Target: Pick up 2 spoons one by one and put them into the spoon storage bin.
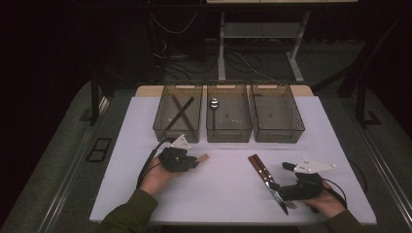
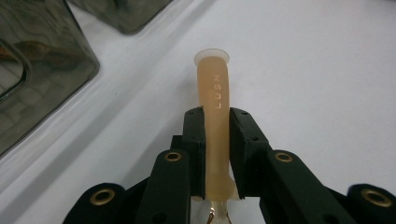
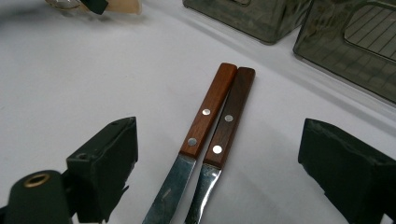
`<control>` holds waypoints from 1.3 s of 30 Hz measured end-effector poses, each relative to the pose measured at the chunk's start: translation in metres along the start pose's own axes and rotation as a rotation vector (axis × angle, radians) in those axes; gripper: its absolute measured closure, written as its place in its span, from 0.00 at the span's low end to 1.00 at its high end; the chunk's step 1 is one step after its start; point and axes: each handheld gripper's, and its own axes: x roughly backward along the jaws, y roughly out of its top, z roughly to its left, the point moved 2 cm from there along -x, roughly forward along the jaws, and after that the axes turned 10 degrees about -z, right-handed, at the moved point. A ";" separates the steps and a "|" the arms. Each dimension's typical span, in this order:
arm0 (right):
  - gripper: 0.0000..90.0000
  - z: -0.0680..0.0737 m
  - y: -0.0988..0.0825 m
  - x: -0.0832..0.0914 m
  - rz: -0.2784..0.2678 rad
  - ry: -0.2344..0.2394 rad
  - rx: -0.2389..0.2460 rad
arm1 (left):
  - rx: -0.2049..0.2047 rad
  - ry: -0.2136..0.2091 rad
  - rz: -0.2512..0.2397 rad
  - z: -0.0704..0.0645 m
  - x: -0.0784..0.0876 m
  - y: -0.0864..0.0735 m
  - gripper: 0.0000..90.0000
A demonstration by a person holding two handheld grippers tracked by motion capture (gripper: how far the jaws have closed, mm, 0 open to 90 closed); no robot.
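Over on the white surface, the left gripper has its jaws clenched on a pale beige handle. Meanwhile the right gripper hovers with jaws spread wide around two wooden-handled utensils lying side by side before three bins.

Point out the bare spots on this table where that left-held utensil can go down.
Free: the white table between the left gripper and the two wooden-handled utensils, and the table's left and right margins beside the three bins. Crowded: around the right gripper, astride those handles.
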 end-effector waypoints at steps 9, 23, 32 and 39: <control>0.13 0.000 0.000 0.000 0.002 -0.002 0.002 | 0.011 -0.014 -0.017 -0.003 0.002 0.010 0.85; 0.13 0.000 0.000 0.000 0.004 -0.007 0.004 | -0.005 -0.018 -0.077 -0.002 0.008 0.033 0.85; 0.13 -0.001 0.000 0.001 -0.002 -0.006 0.000 | -0.012 -0.019 -0.106 0.000 0.005 0.054 0.85; 0.13 -0.001 0.000 0.002 -0.004 -0.006 -0.002 | -0.031 -0.013 -0.134 0.003 0.002 0.078 0.85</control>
